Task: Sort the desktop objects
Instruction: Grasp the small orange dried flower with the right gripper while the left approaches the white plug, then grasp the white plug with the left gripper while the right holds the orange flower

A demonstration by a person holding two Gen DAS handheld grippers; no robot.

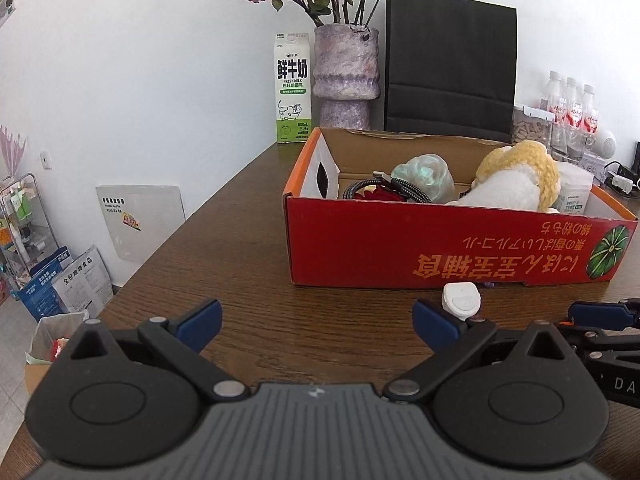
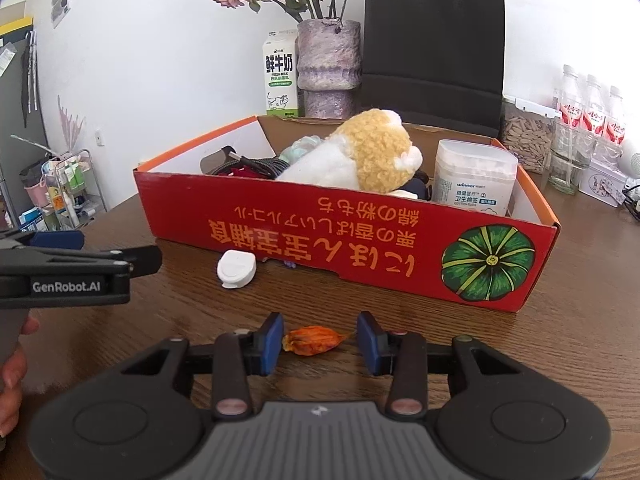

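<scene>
On the brown wooden table [image 2: 500, 344], one red cardboard box [image 2: 344, 252] with a green pumpkin printed on its front wall, open-topped. Inside it, counted: one plush toy [image 2: 360, 160], yellow and white; one clear tub of cotton swabs [image 2: 472, 176]; one pale green rose-shaped object [image 1: 424, 176]; one braided cable [image 1: 384, 192]; something red beneath the cable, too hidden to name.

Outside the box, just in front of its wall: one small white plastic case [image 2: 236, 270], lying flat. Nearer still, one orange dried petal [image 2: 314, 341] on the tabletop.

Right gripper [image 2: 320, 342]: jaws partly closed, the petal lying between the two blue pads. Left pad looks to touch the petal's end; right pad stands just apart from the tip. Not clamped.

Left gripper [image 1: 316, 324]: jaws spread wide, nothing between them, hovering over bare wood near the white case. A hand [image 2: 12, 364] shows at its handle in the right wrist view.

Behind the box: one milk carton [image 1: 292, 88], one mottled purple vase [image 1: 346, 76] of dried roses, one black paper bag [image 1: 450, 68], one clear container of seeds [image 2: 526, 140], three water bottles [image 2: 592, 112].
</scene>
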